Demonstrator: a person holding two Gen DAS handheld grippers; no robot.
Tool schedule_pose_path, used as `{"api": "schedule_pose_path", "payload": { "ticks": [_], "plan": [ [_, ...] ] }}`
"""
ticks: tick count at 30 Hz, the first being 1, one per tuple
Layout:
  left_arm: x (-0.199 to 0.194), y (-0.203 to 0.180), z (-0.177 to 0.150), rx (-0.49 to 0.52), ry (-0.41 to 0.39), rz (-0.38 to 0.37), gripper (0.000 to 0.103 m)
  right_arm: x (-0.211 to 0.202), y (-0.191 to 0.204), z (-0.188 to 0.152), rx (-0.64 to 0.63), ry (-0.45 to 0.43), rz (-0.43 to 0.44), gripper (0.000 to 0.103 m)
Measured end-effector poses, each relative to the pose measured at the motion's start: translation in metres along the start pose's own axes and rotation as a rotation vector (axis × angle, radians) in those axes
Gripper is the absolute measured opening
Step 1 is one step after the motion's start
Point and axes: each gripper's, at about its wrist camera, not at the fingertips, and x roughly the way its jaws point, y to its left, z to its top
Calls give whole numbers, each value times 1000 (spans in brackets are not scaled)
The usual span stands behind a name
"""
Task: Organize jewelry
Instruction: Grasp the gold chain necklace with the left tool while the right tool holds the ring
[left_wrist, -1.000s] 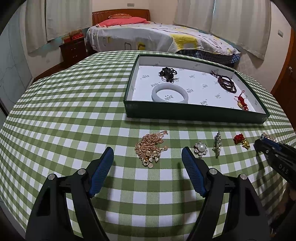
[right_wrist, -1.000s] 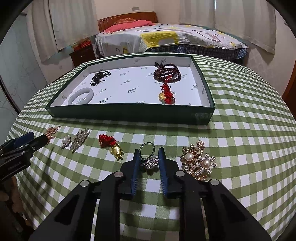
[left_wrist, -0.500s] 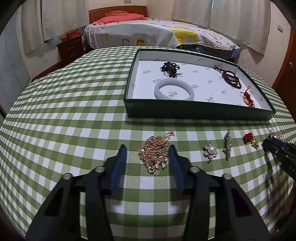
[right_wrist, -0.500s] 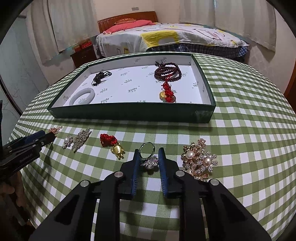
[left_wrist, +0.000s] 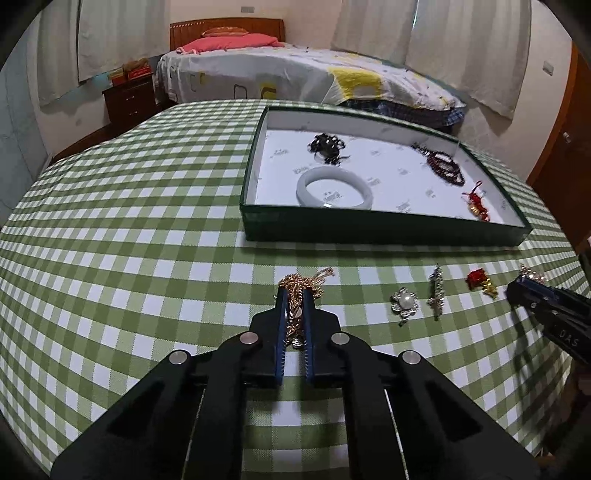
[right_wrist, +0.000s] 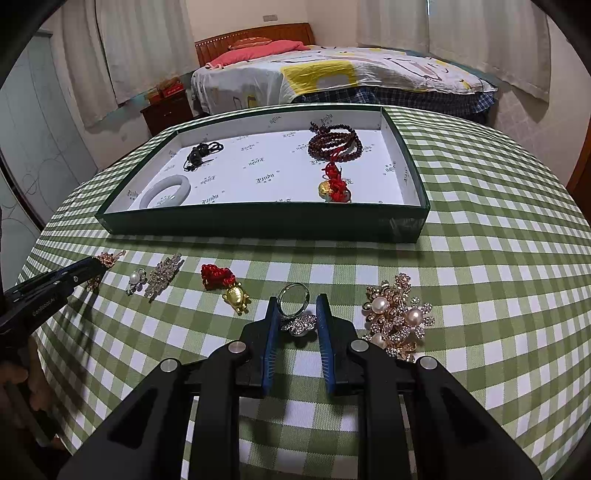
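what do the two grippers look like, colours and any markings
Both the left gripper and the right gripper are matte black angular frames with silver round rivets at the joints and blue ribbed pads inside the fingers. White lettering marks their sides. No cables or sleeves show.

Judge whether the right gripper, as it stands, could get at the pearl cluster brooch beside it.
Probably not yet: the right gripper has its jaws shut on the silver ring. The pearl cluster brooch lies apart on open cloth with nothing between, so it should be reachable once the ring is set down.
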Motion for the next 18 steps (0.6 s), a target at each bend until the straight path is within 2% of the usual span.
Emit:
{"api": "schedule_pose_path", "payload": {
  "ticks": [18],
  "plan": [
    [-30, 1, 6, -2, -63, -9, 8, -10, 4, 0, 2, -18, 7, 21]
  ]
}}
